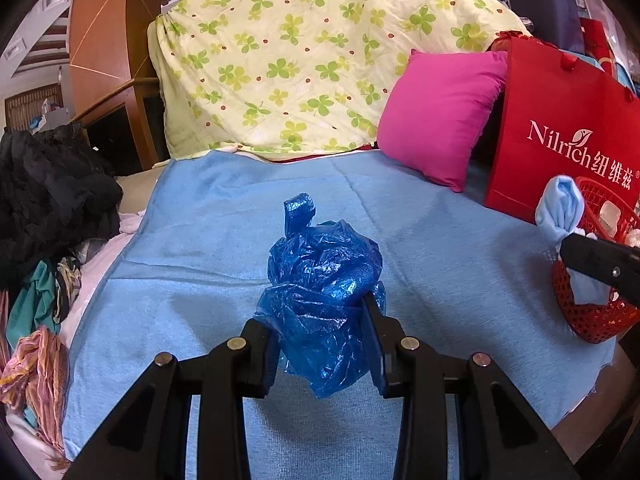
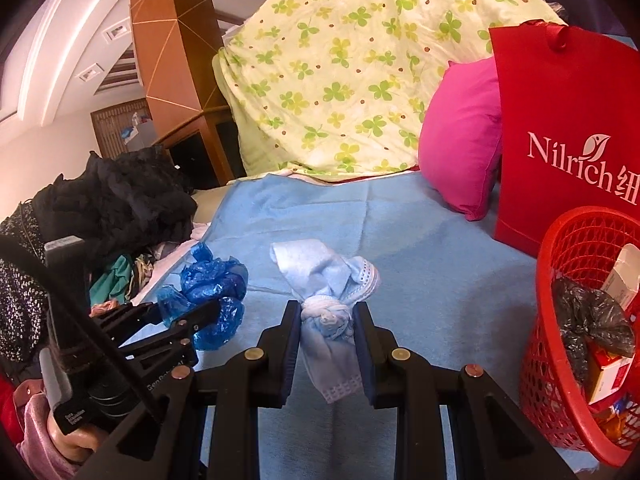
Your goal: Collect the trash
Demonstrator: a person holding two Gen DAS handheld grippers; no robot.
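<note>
both pieces are lifted: the left gripper (image 1: 320,336) is clamped on a blue plastic bag (image 1: 320,280), the right gripper (image 2: 326,320) on a knotted face mask (image 2: 328,304) just left of the red basket (image 2: 560,320), so carrying and dropping them in comes next.

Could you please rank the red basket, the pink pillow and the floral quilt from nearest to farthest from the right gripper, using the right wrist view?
From the right gripper:
1. Red basket, close on the right.
2. Pink pillow, farther back, right.
3. Floral quilt, at the very back.
</note>
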